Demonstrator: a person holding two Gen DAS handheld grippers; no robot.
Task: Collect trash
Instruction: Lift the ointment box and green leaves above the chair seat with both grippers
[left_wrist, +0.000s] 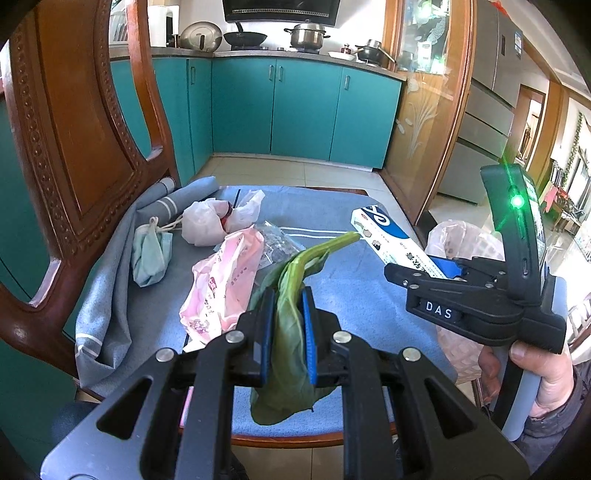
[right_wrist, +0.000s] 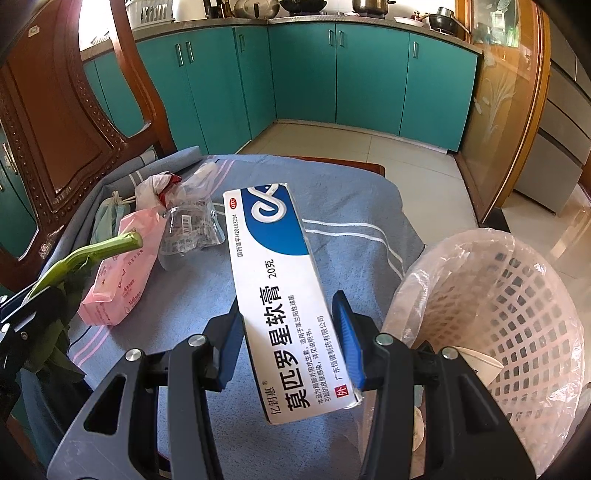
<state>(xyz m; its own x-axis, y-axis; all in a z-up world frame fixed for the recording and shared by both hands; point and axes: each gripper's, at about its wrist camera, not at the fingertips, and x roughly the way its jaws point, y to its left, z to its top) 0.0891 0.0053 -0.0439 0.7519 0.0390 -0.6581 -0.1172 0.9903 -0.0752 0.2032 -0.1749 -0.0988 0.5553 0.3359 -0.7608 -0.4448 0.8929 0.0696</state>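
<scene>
My left gripper (left_wrist: 288, 325) is shut on a limp green vegetable leaf (left_wrist: 291, 354), whose stalk (left_wrist: 332, 243) points away above the blue cloth (left_wrist: 351, 295). My right gripper (right_wrist: 288, 332) is shut on a white and blue ointment box (right_wrist: 280, 295), held above the cloth just left of the pink mesh basket (right_wrist: 517, 314). On the cloth lie a pink wipes pack (left_wrist: 221, 288), a crumpled clear wrapper (right_wrist: 192, 229), a white plastic bag (left_wrist: 207, 221) and a balled green face mask (left_wrist: 149, 258). The leaf (right_wrist: 59, 295) also shows at the left of the right wrist view.
The cloth covers the seat of a carved wooden chair (left_wrist: 74, 147), whose back rises at the left. The basket, lined with a clear bag (right_wrist: 443, 266), stands on the floor at the right. Teal kitchen cabinets (left_wrist: 295, 107) and tiled floor lie beyond. A hand (left_wrist: 539, 376) holds the right gripper's handle.
</scene>
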